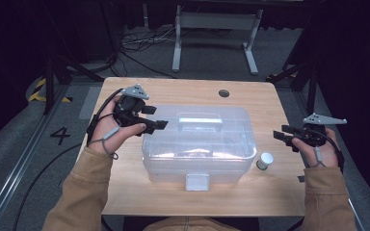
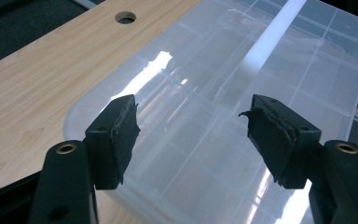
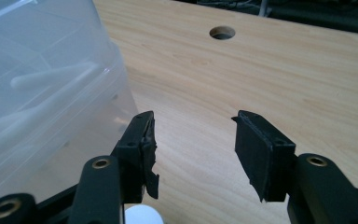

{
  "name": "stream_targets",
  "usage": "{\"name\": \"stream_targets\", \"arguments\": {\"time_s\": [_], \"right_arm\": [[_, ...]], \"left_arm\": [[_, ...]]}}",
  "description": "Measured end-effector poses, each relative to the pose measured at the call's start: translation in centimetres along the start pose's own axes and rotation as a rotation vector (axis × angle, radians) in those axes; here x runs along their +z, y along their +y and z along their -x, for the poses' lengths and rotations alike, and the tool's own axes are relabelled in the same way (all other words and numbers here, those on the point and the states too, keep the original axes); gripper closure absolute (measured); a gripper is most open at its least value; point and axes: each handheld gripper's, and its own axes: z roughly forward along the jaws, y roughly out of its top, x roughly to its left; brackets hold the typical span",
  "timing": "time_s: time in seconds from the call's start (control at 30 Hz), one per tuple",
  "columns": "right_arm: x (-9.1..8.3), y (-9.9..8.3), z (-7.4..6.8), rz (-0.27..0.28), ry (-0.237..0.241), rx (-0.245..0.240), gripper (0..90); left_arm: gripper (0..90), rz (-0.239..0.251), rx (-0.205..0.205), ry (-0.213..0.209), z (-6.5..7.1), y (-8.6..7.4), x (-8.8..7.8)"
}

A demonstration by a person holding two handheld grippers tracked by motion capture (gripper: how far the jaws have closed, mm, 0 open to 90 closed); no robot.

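Note:
A clear plastic storage box (image 1: 197,144) with a white handle (image 1: 201,121) on its lid and a white front latch (image 1: 197,182) stands in the middle of the wooden table (image 1: 265,101). My left gripper (image 1: 155,118) hovers at the box's left end, above the lid edge, open with nothing between its jaws; in the left gripper view the box lid (image 2: 242,93) lies under the left gripper (image 2: 193,140). My right gripper (image 1: 282,134) is held to the right of the box, open and empty; its own view has the right gripper (image 3: 196,154) over bare wood beside the box wall (image 3: 42,93).
A small white-capped jar (image 1: 265,160) stands on the table between the box and my right hand; its cap (image 3: 142,216) peeks in under the right jaws. A cable hole (image 1: 224,93) is at the table's far side. Cables and a metal stand are on the floor beyond.

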Motion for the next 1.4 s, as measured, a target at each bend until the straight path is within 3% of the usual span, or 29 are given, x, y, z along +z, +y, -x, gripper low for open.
{"name": "stream_targets", "arguments": {"time_s": [0.37,0.87,1.1,1.17,1.23,1.3,1.4], "right_arm": [[-0.4,-0.2,-0.2,-0.01,0.0,-0.004,48.5],[-1.1,-0.7,-0.4,-0.011,-0.007,-0.006,48.7],[-1.2,-0.6,-0.8,-0.013,0.005,-0.016,49.0],[-1.3,-0.6,-0.9,-0.012,0.005,-0.018,49.3],[-1.3,-0.6,-0.9,-0.011,0.007,-0.02,49.5],[-1.4,-0.5,-1.0,-0.009,0.011,-0.021,49.8],[-1.5,-0.5,-1.2,-0.01,0.026,-0.025,50.3]], "left_arm": [[29.0,-0.021,0.05,-0.069,1.1,1.6,3.2],[30.1,-0.082,0.078,-0.062,1.5,2.2,6.8],[40.4,-0.093,0.1,-0.065,1.8,2.6,7.3],[53.8,-0.085,0.114,-0.092,1.9,2.6,7.4],[58.4,-0.085,0.122,-0.107,2.1,2.7,7.4],[70.7,-0.089,0.128,-0.134,2.3,2.8,7.4],[72.1,-0.111,0.15,-0.088,2.7,3.2,7.3]]}}
